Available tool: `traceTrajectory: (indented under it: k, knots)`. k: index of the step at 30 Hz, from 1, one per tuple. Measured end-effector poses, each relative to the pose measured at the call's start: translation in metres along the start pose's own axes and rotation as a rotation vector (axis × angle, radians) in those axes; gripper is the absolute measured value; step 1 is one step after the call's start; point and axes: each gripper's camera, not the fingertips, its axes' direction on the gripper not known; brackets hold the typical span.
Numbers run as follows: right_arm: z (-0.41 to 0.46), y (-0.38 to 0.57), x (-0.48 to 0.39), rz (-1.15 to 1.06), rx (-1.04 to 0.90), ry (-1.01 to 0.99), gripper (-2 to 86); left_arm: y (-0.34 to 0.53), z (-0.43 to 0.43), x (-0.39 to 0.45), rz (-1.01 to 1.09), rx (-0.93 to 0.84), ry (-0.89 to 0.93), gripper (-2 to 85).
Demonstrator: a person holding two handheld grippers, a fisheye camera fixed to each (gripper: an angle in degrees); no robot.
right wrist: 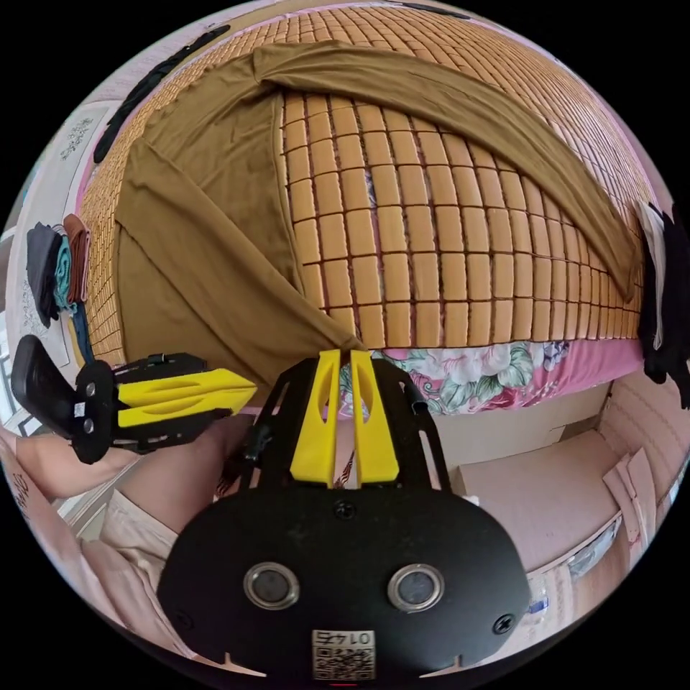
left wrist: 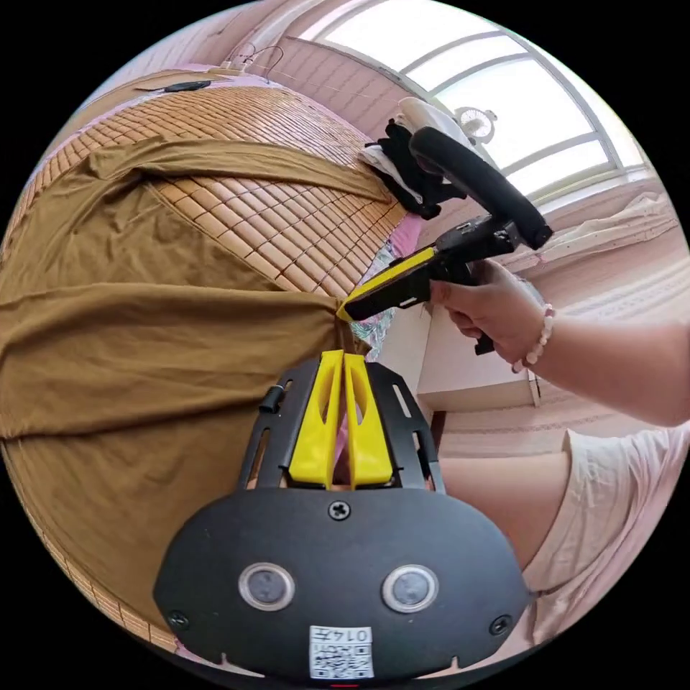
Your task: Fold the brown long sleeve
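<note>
On the bamboo mat [right wrist: 431, 237], both jaws are pressed together, pinching the brown long sleeve [left wrist: 144, 345].

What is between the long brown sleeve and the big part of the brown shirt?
Bare bamboo mat shows between the sleeve and the shirt body, seen in the right gripper view. Nothing else lies on that stretch.

No legible text; small sticker codes on camera housings unreadable.

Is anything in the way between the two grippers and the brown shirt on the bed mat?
Nothing visible. The right gripper pinches a corner of the brown shirt; the left gripper sits shut right beside that corner.
</note>
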Motion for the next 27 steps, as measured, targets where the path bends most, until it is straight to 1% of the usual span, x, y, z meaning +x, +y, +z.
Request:
traceTrajectory:
  k: [1,2,3,4,6,9,12,14,18,20,21,22,23,24,25,27]
  knots:
    - [0.001,0.005,0.005,0.000,0.028,-0.042,1.4,-0.010,0.020,0.002,0.014,-0.058,-0.024,-1.0]
    - [0.001,0.011,0.013,0.013,0.043,-0.104,1.2,-0.016,0.043,0.003,0.017,-0.157,-0.046,-1.0]
    - [0.001,0.014,0.017,0.019,0.039,-0.137,1.2,-0.017,0.052,0.004,0.021,-0.194,-0.044,-0.9]
    - [0.002,0.019,0.025,0.026,0.025,-0.176,1.1,-0.017,0.050,0.006,0.032,-0.141,-0.029,-0.9]
    - [-0.004,0.027,0.038,0.031,0.049,-0.188,1.2,-0.017,0.051,0.008,0.028,-0.157,-0.029,-0.9]
    - [-0.028,0.036,0.071,0.060,0.177,-0.205,1.9,-0.023,0.036,0.017,0.050,-0.173,-0.057,-0.5]
    - [-0.053,0.039,0.116,0.158,0.319,-0.150,4.2,-0.046,0.009,0.031,0.129,-0.125,-0.105,1.2]
    - [-0.068,0.038,0.153,0.275,0.416,-0.056,7.2,-0.083,-0.004,0.038,0.181,-0.088,-0.152,3.7]
    - [-0.076,0.040,0.199,0.470,0.508,0.085,9.0,-0.159,-0.005,0.045,0.298,0.003,-0.225,6.0]
    - [-0.067,0.043,0.218,0.576,0.527,0.130,8.7,-0.211,0.014,0.047,0.394,0.029,-0.288,6.8]
    - [-0.063,0.043,0.222,0.586,0.525,0.114,8.5,-0.223,0.021,0.047,0.420,0.016,-0.306,7.1]
    - [-0.054,0.040,0.227,0.580,0.511,0.052,8.1,-0.246,0.036,0.044,0.448,-0.025,-0.335,7.2]
    - [-0.048,0.040,0.229,0.580,0.510,0.019,7.5,-0.266,0.047,0.039,0.435,-0.045,-0.344,7.3]
    - [-0.048,0.042,0.227,0.579,0.535,0.036,5.7,-0.274,0.052,0.036,0.419,-0.051,-0.339,7.3]
    - [-0.048,0.044,0.223,0.544,0.556,0.041,2.1,-0.287,0.058,0.033,0.389,-0.054,-0.322,7.5]
    - [-0.043,0.045,0.221,0.521,0.545,0.023,1.3,-0.298,0.066,0.036,0.383,-0.048,-0.322,8.2]
